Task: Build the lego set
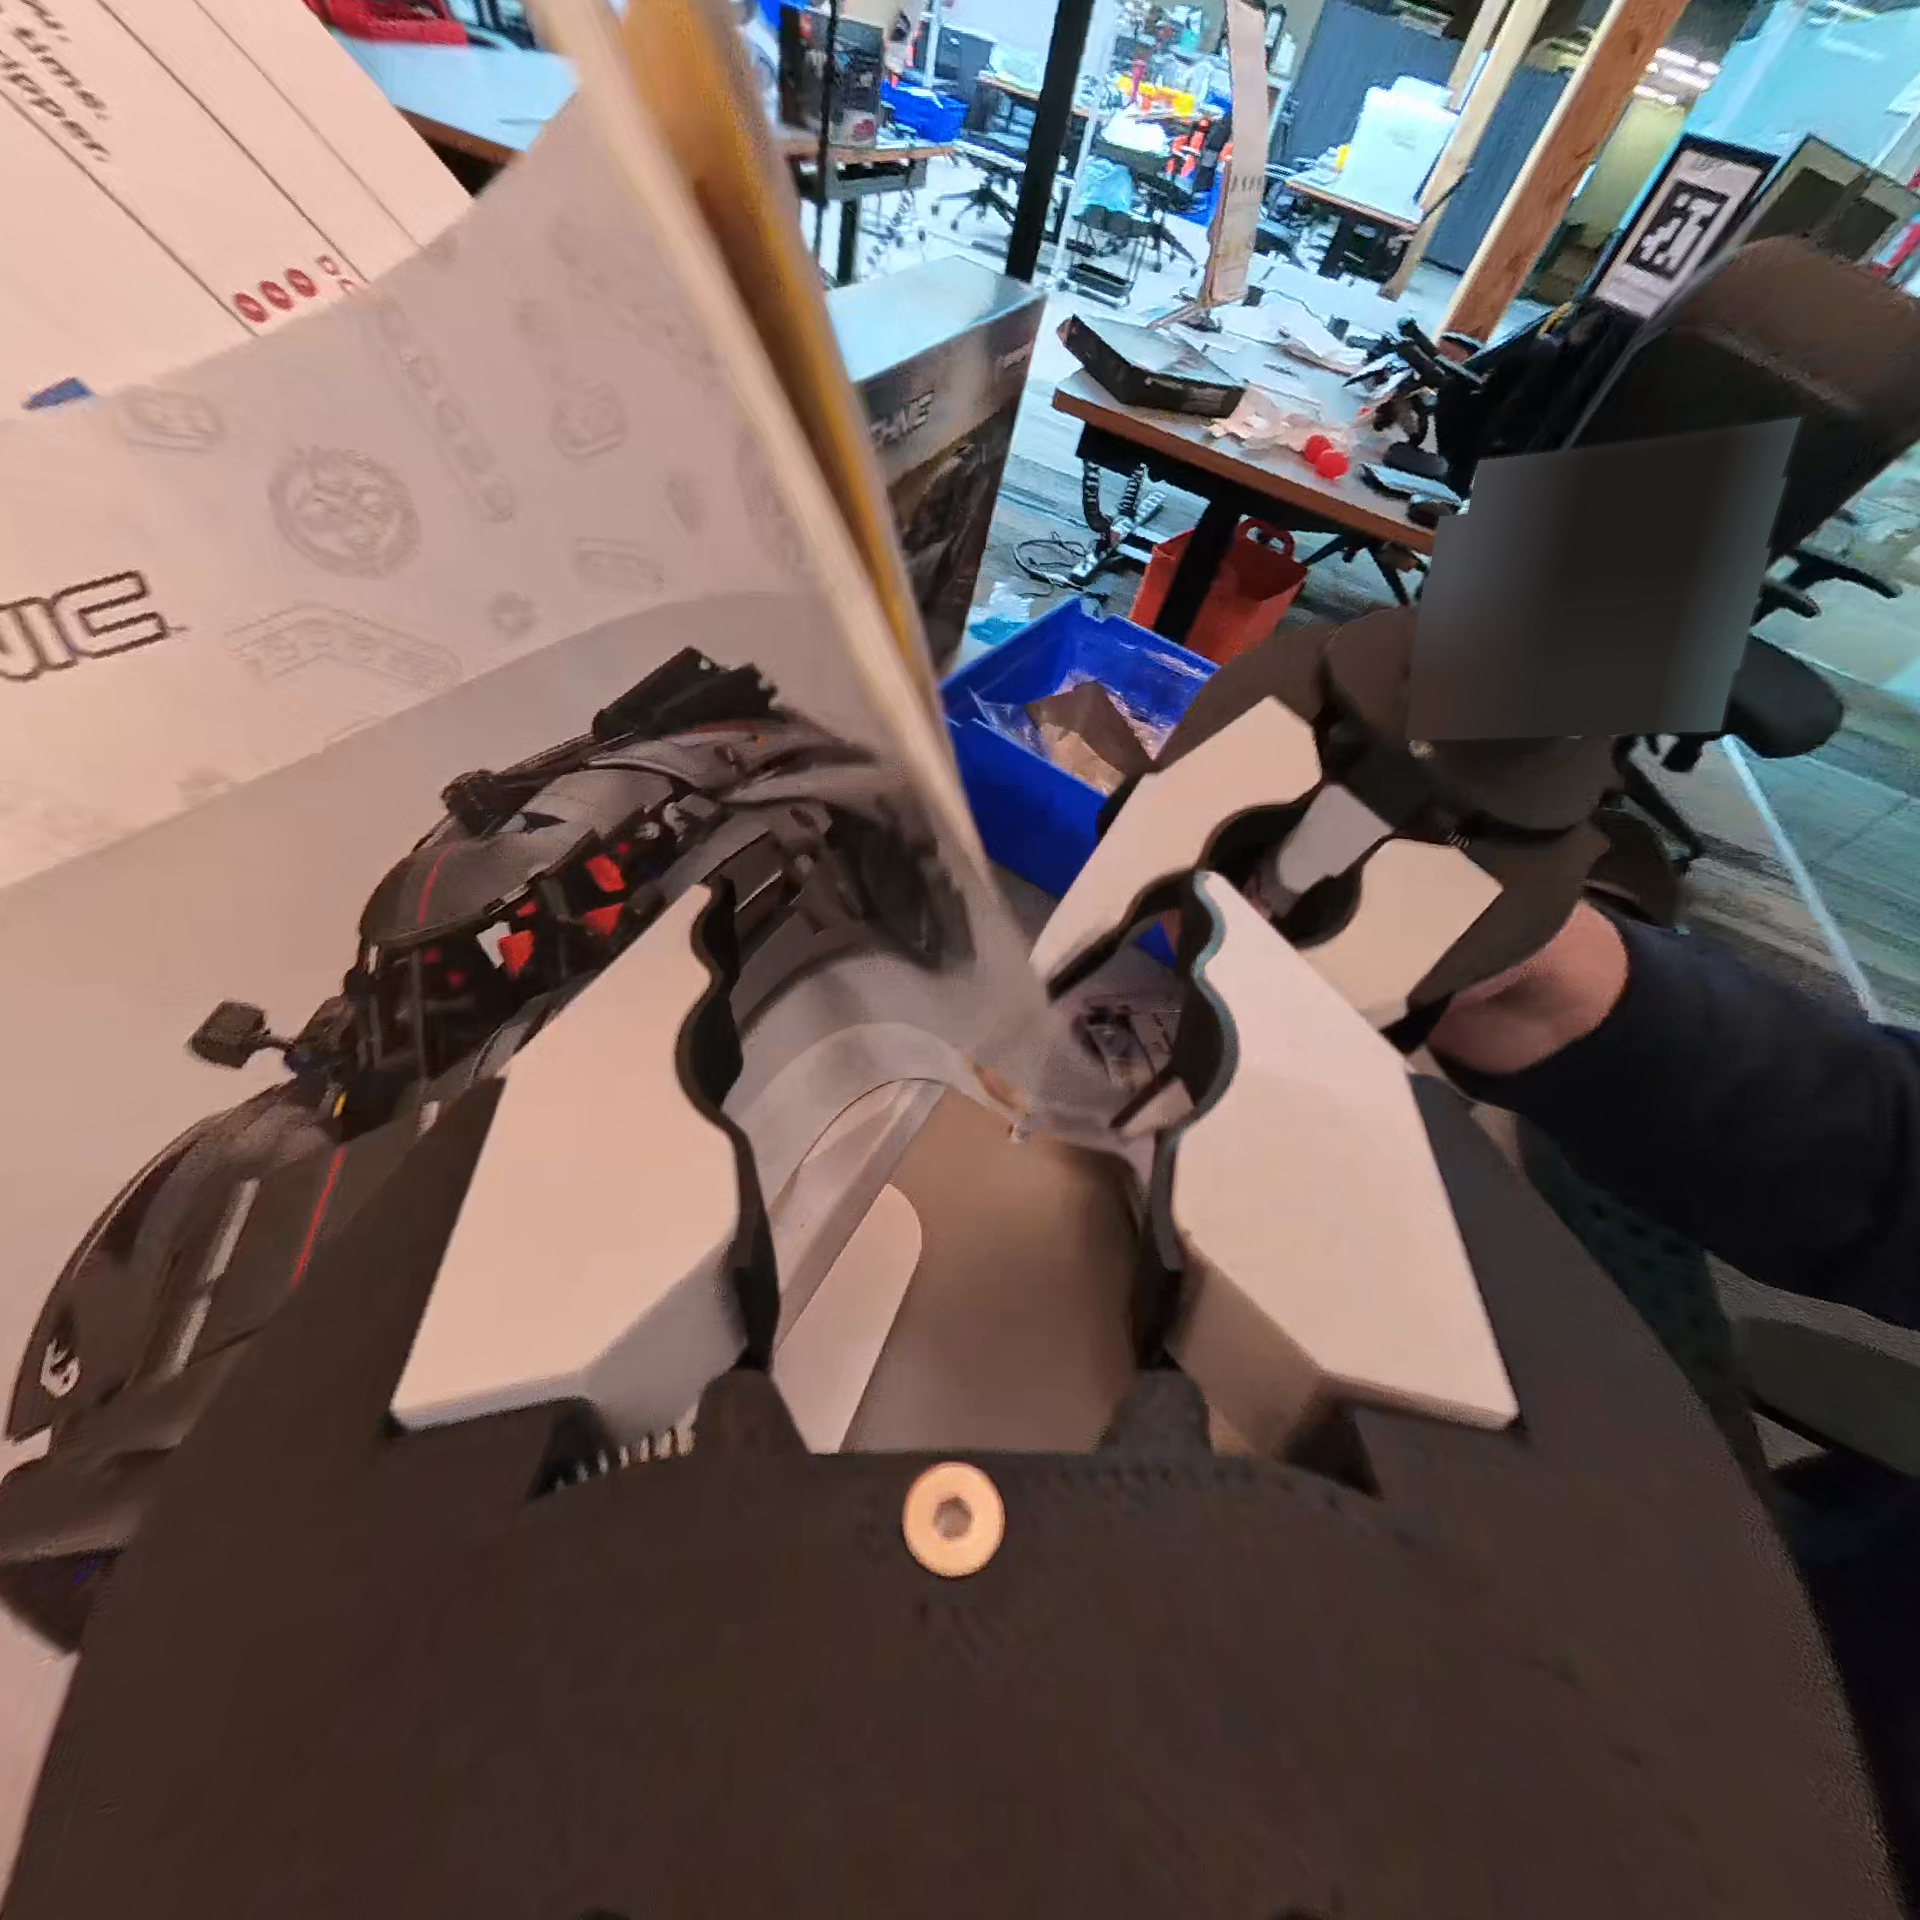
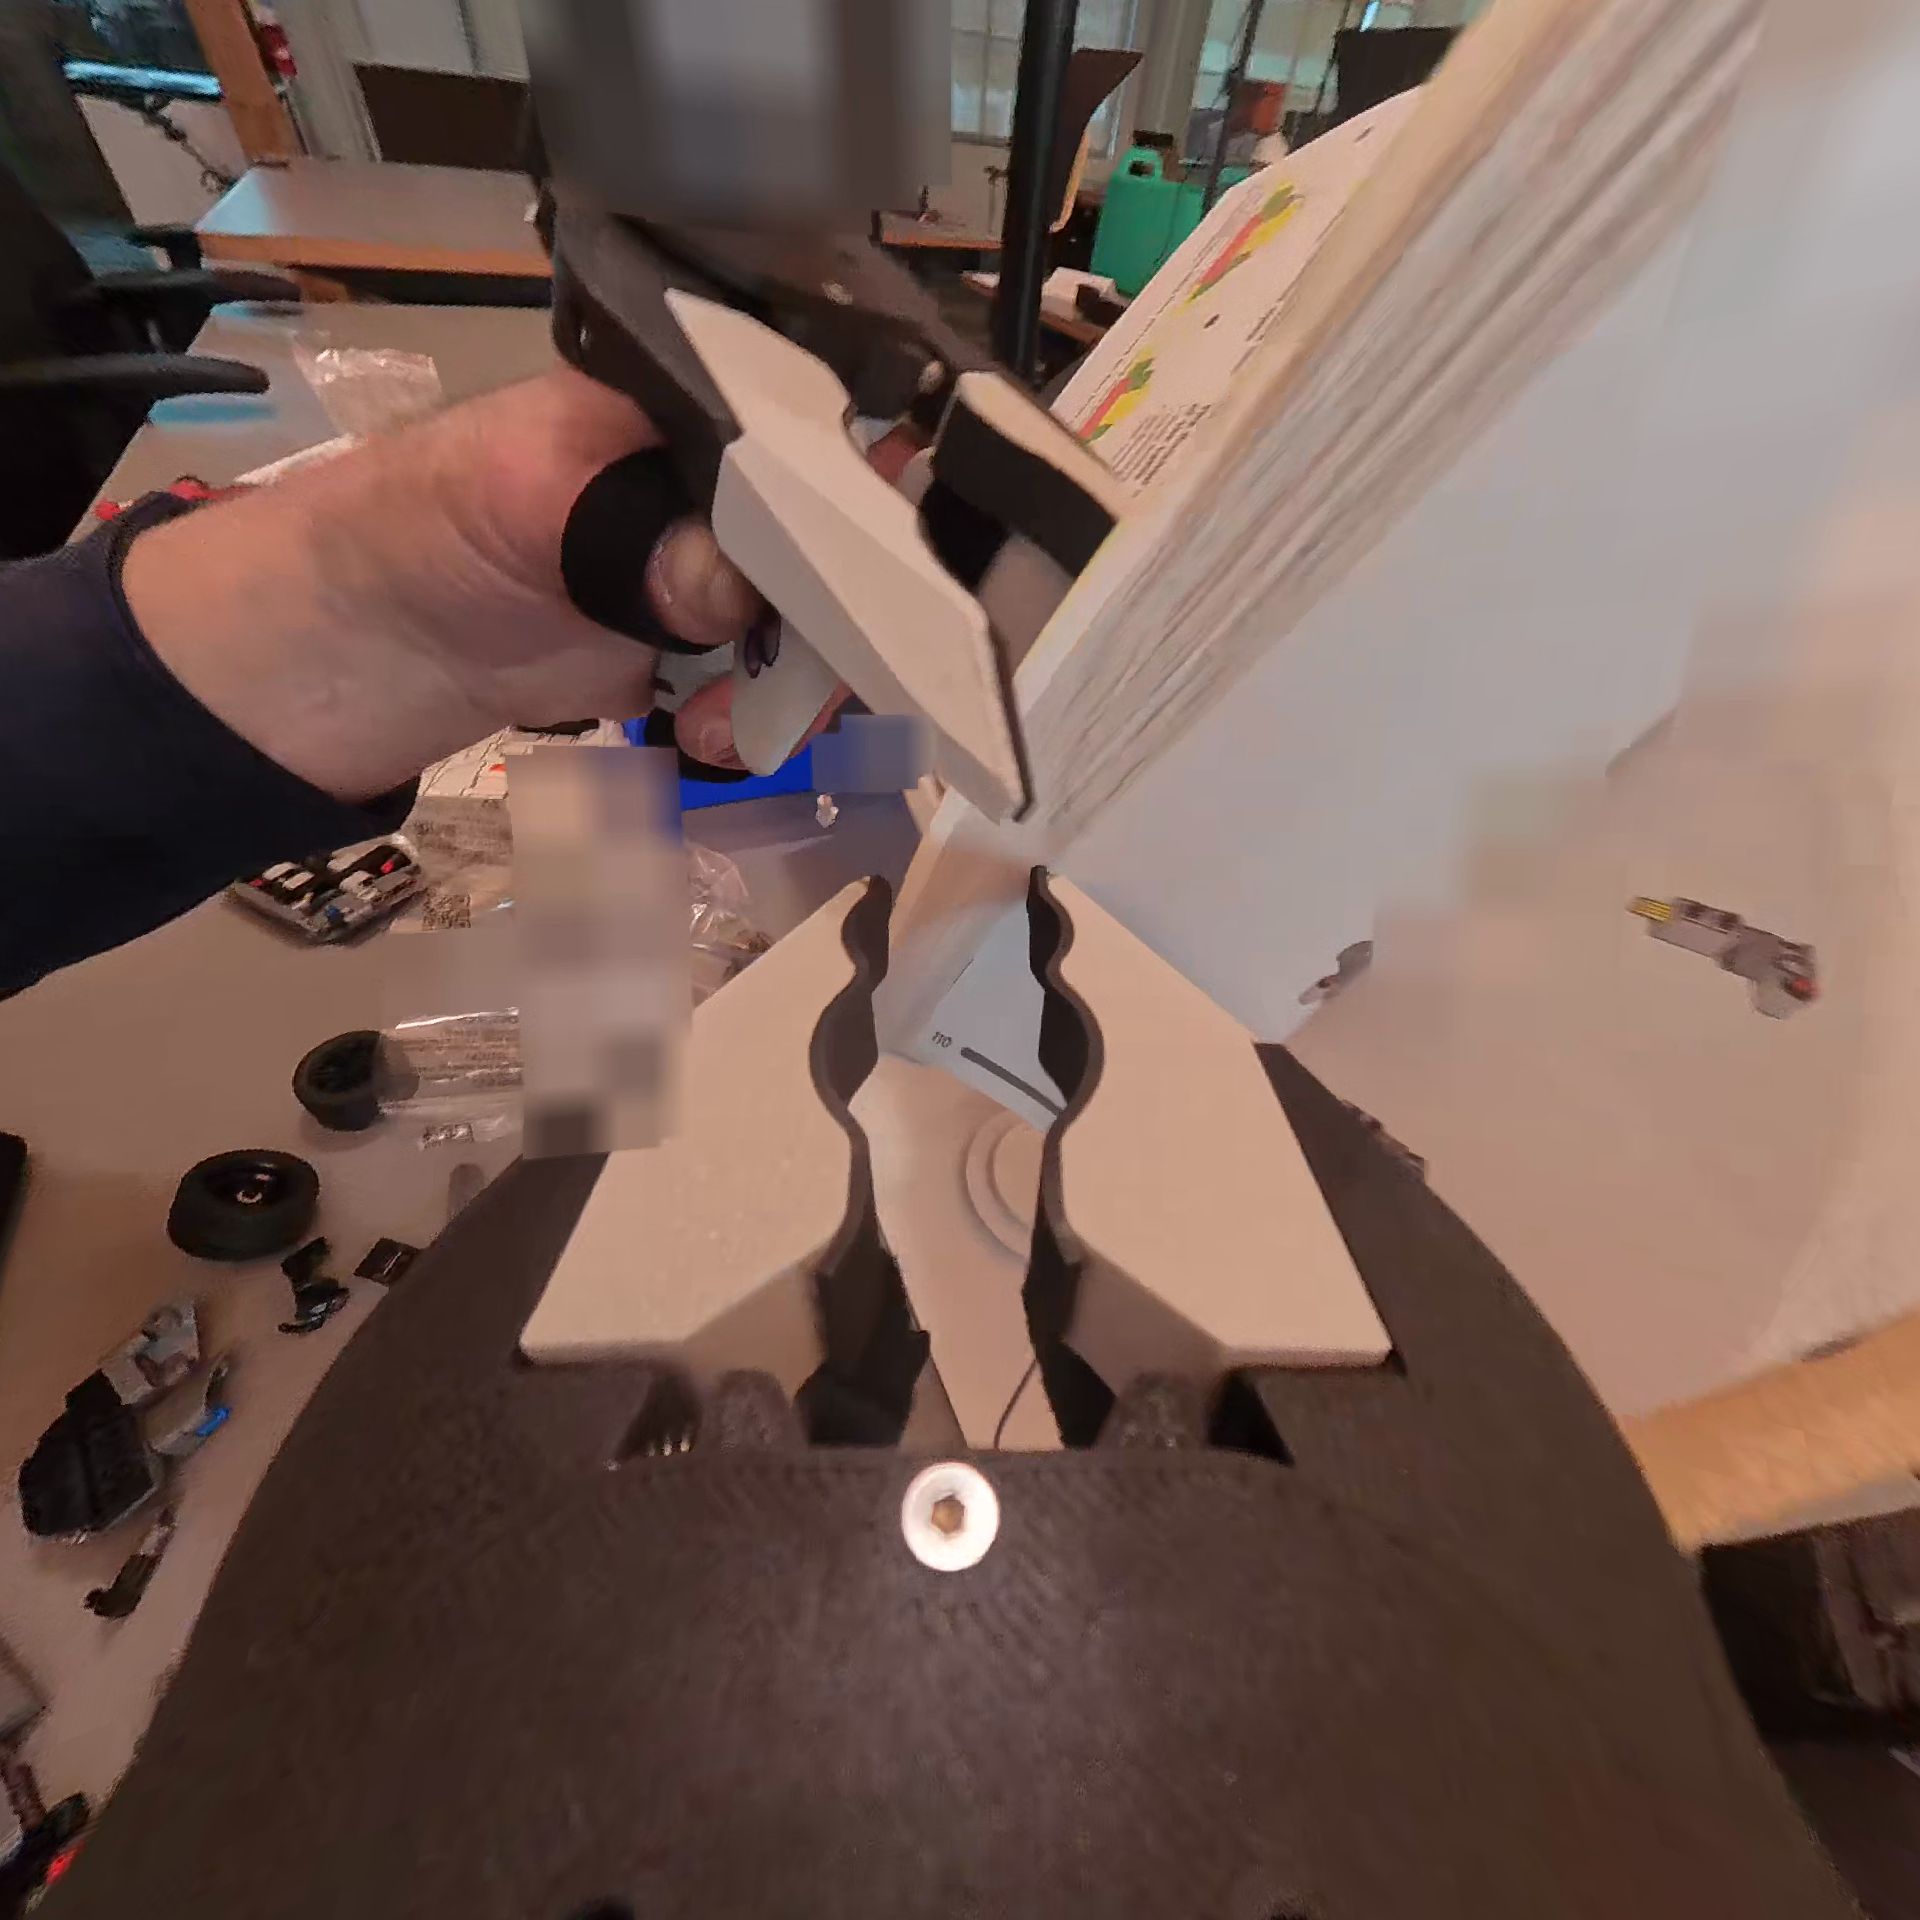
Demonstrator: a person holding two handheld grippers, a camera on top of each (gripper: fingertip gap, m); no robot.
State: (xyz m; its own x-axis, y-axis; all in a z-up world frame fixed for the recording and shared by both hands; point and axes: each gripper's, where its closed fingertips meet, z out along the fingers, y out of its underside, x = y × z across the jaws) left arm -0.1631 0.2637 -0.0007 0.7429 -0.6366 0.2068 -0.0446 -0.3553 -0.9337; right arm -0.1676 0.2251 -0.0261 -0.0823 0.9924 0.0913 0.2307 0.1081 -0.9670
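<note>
The thick lego instruction booklet [image 1: 416, 831] stands open between both grippers; its cover shows a black car. My left gripper [image 1: 961, 894] is open, with the curved cover and the lower edge of the page block between its wide-apart fingers. My right gripper [image 2: 956, 878] is nearly closed on a lower corner of the booklet's pages [image 2: 1299, 468]. In the left wrist view the right gripper [image 1: 1091, 1049] pinches that corner from the right. In the right wrist view one of the left gripper's fingers [image 2: 862, 582] lies against the page block, with a hand behind it.
Two black tyres [image 2: 244, 1205] [image 2: 338, 1081], loose dark parts [image 2: 125, 1423] and plastic bags [image 2: 457, 1049] lie on the grey table [image 2: 104, 1091] at the left. A blue bin [image 1: 1039, 748] and the set's box [image 1: 935, 436] stand behind the booklet. Left tips to right tips: about 4 cm.
</note>
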